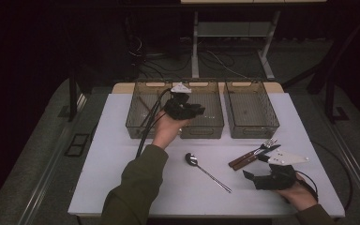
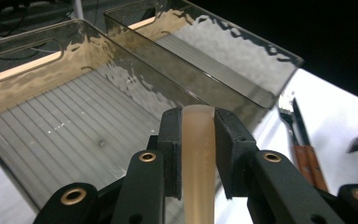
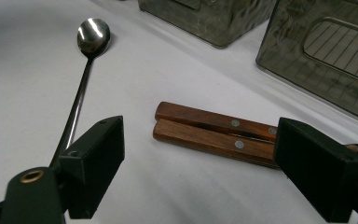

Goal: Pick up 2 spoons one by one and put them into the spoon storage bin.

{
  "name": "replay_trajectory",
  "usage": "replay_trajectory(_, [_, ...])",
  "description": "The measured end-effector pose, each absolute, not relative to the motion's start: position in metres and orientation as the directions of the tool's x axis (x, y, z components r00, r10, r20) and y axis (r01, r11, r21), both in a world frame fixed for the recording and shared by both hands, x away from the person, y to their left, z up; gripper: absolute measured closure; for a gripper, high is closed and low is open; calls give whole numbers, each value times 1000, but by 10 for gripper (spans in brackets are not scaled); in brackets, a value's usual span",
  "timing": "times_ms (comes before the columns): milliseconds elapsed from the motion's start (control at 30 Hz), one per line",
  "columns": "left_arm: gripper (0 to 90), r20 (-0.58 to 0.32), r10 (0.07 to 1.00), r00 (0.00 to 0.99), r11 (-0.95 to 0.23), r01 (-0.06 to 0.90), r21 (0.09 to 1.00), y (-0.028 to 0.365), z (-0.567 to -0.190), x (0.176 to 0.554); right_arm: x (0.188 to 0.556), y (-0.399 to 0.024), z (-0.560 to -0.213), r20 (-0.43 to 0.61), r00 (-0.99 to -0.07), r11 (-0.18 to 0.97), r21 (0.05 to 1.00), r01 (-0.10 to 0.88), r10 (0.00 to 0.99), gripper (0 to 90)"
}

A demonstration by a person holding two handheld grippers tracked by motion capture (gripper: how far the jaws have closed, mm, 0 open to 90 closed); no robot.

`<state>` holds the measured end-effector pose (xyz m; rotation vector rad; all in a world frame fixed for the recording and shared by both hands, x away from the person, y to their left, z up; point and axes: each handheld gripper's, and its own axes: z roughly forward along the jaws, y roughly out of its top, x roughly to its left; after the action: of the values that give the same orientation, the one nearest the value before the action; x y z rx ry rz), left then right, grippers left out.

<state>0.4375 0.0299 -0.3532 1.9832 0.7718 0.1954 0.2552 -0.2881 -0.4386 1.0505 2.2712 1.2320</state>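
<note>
High view showed my left hand-held gripper (image 1: 185,108) raised over the near edge of the left bin (image 1: 143,123), the first of two smoky, see-through bins at the far side of the white tabletop (image 1: 122,183). Left gripper view looked along its two black jaws, which were clenched on a pale tan, flat-sided handle (image 2: 198,154); the handle ran straight up between the pads and ended just above them. What kind of utensil it belonged to could not be told. Beneath the jaws lay the bin's ribbed floor, and the right bin (image 2: 223,51) stood just beside it.

My right hand-held gripper (image 1: 262,176) rested near the front right of the tabletop, its jaws spread wide and holding nothing. Right gripper view showed two wooden handles (image 3: 214,133) lying side by side on the tabletop between those open jaws, touching neither pad. In the high view these were a fork (image 1: 258,151) and a knife (image 1: 255,157), close together, just ahead of the gripper. A long metal spoon (image 1: 206,172) lay alone near the tabletop's middle, bowl towards the bins.
</note>
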Motion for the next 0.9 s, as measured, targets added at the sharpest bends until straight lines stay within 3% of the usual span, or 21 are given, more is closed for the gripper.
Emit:
replay_trajectory(500, [731, -197, 655, 730, -290, 484, 826, 12, -366, 484, 254, -291, -437, 46, -667, 337, 835, 434, 743, 155])
replay_trajectory(900, [724, -210, 699, 683, -278, 531, 801, 4, -381, 500, 253, -294, -436, 49, -672, 331, 843, 425, 739, 155])
